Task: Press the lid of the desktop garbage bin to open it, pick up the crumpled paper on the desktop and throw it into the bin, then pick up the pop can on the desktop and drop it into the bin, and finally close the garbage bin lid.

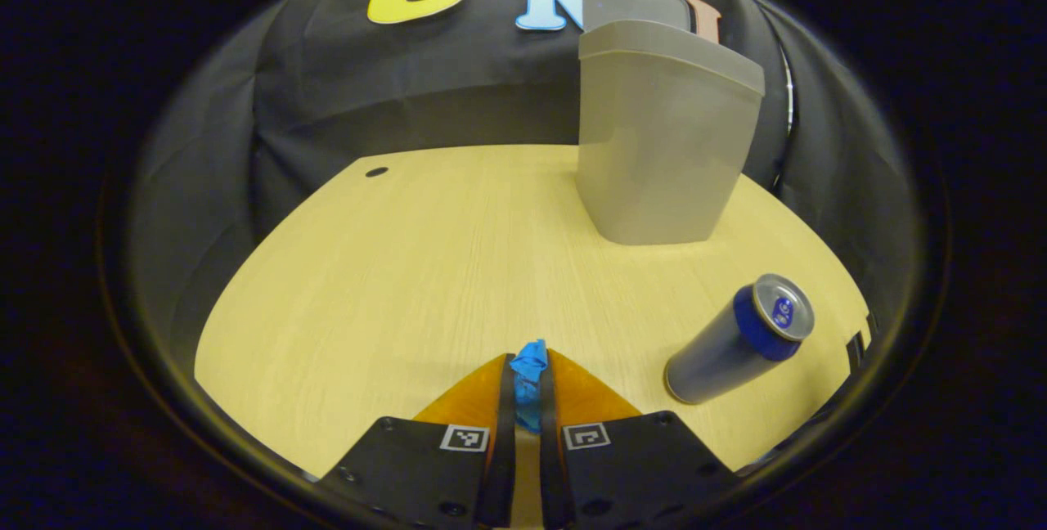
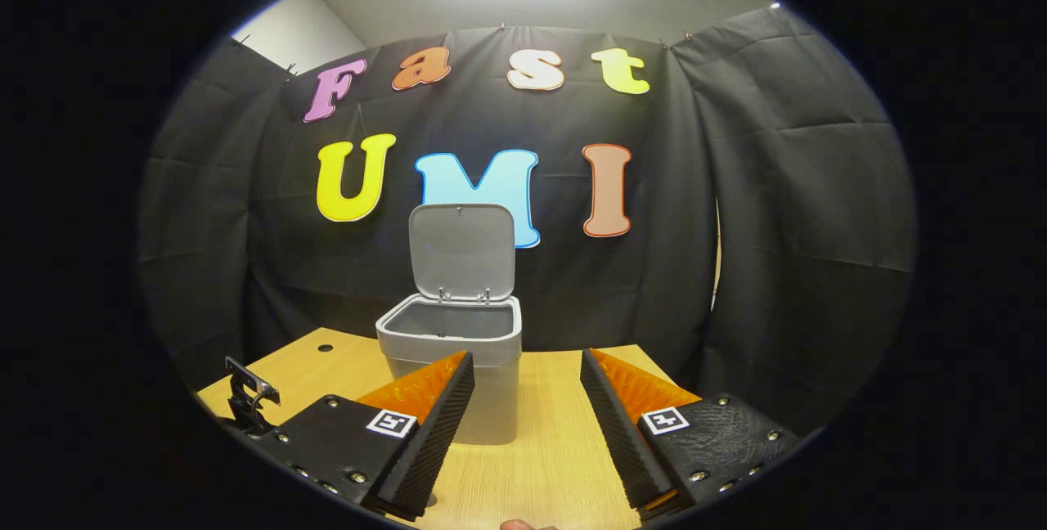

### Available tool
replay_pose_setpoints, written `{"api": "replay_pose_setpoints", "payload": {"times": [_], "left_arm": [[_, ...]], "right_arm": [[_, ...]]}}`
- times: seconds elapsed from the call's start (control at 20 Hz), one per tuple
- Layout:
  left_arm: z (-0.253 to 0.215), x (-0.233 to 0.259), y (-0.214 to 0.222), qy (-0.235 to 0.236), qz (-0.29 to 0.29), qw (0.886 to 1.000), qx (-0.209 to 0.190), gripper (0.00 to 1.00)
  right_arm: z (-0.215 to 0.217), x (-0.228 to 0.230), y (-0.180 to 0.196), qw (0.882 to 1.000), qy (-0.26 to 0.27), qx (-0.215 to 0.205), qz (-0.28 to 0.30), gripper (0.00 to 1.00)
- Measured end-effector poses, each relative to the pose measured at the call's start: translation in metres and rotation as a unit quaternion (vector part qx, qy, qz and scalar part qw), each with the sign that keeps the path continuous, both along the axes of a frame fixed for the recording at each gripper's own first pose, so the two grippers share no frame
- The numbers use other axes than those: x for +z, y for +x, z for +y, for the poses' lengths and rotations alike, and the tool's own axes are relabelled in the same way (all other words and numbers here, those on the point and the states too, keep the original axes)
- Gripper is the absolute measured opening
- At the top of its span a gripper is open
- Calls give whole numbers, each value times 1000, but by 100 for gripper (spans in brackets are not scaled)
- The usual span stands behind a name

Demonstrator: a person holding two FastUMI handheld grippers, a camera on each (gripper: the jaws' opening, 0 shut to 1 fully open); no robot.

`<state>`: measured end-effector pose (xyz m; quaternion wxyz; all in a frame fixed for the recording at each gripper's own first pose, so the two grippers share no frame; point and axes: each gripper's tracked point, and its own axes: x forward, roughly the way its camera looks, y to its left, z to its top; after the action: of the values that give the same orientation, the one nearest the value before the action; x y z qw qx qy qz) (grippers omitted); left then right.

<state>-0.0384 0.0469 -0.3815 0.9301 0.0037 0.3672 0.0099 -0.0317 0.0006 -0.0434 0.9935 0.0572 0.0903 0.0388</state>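
While the left gripper (image 1: 527,399) looks down along its fingers in the left gripper view, its jaws stand nearly together, clamped on a small crumpled blue paper wad (image 1: 528,379) that pokes out past the tips, above the light wood-grain desktop (image 1: 393,285); tall grey plastic bin (image 1: 662,137) stands ahead and to the right at the far side of the desk, its flat grey lid (image 1: 634,0) tipped up behind the rim; blue-and-silver pop can (image 1: 740,338) lies on its side near the right edge, between gripper and bin, apart from both; step in hand looks like carrying the paper to the bin; to do it well, lift high enough to clear the rim, pass left of the can so it isn't knocked rolling, centre the wad over the opening before letting go, stay clear of the raised lid; right gripper view: right gripper (image 2: 527,411) has jaws wide apart with nothing between them, held back low over the desktop; bin straight ahead, lid upright on its back hinge, mouth open, inside wall visible but bottom hidden; small black clip-like fixture (image 2: 248,401) at the desk's left edge
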Motion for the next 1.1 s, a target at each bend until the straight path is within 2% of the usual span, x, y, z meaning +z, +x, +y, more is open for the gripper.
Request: {"api": "replay_pose_setpoints", "payload": {"times": [0.05, 0.15, 0.25, 0.3, 0.4, 0.45, 0.85, 1.1], "left_arm": [[0, 6, 3, 0, -7, 1000, 1, 21], [-2, 24, 9, -7, -22, 1000, 3, 17], [-1, 45, 17, -13, -39, 999, 3, 22], [-1, 53, 21, -15, -48, 999, 2, 19], [-6, 77, 30, -20, -70, 997, 2, 21], [-9, 91, 35, -25, -85, 996, 1, 17], [-29, 173, 68, -54, -173, 983, -3, 20], [-41, 210, 89, -45, -213, 976, -30, 19]], "right_arm": [[-1, -1, 0, 1000, 1, -1, 0, 85], [-3, -2, 0, 1000, 2, -2, 2, 85], [-7, -3, 0, 1000, 5, -5, 3, 85], [-8, -2, 0, 1000, 7, -5, 2, 85], [-9, -3, 2, 1000, 9, -5, 2, 85], [-10, -3, 2, 1000, 8, -4, 1, 85], [-4, -5, 5, 1000, 19, 6, -2, 85], [-7, -12, 2, 1000, 24, -1, 7, 86]]}}
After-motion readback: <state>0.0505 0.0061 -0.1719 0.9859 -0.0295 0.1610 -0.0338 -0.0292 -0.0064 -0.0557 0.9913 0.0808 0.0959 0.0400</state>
